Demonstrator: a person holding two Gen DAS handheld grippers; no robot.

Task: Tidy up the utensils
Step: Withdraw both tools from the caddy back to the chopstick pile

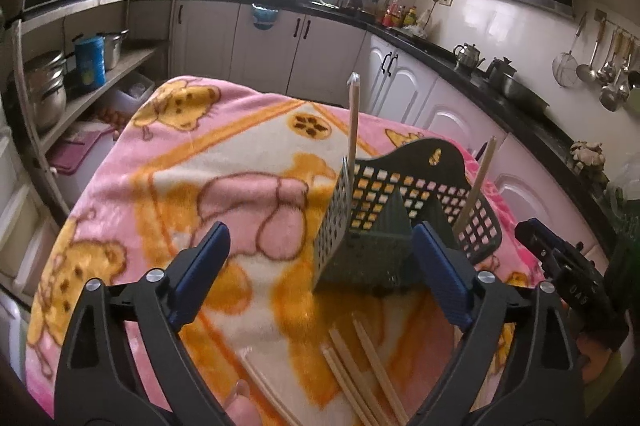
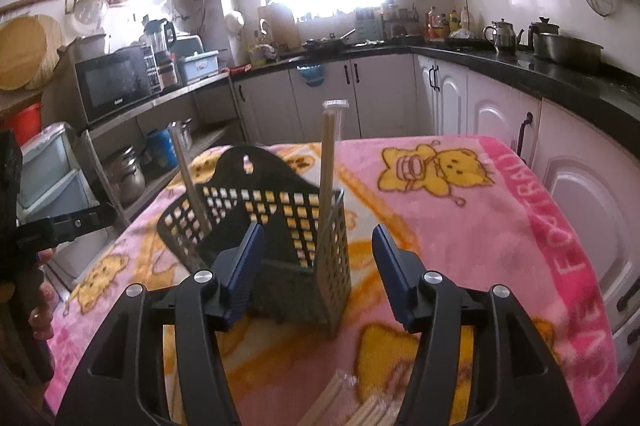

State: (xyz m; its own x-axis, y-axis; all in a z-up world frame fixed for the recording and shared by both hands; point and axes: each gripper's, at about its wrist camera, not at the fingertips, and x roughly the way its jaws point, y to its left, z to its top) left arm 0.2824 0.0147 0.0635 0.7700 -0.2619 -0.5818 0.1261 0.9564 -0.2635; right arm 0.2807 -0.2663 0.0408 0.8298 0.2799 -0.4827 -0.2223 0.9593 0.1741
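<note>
Loose chopsticks [image 1: 360, 378] lie pointing toward the basket [image 1: 400, 209]; two stand upright inside.

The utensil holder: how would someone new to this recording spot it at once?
Look at the pink cartoon-bear blanket covering the table in the kitchen. Near its middle stands the utensil holder, a dark perforated plastic caddy with a raised back panel. Unlike the loose chopsticks lying flat nearby, it stands upright with chopsticks poking out.

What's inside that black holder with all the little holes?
Two chopsticks stand in the holder: one at the near corner, one leaning at the far side. Its walls hide the bottom.
</note>
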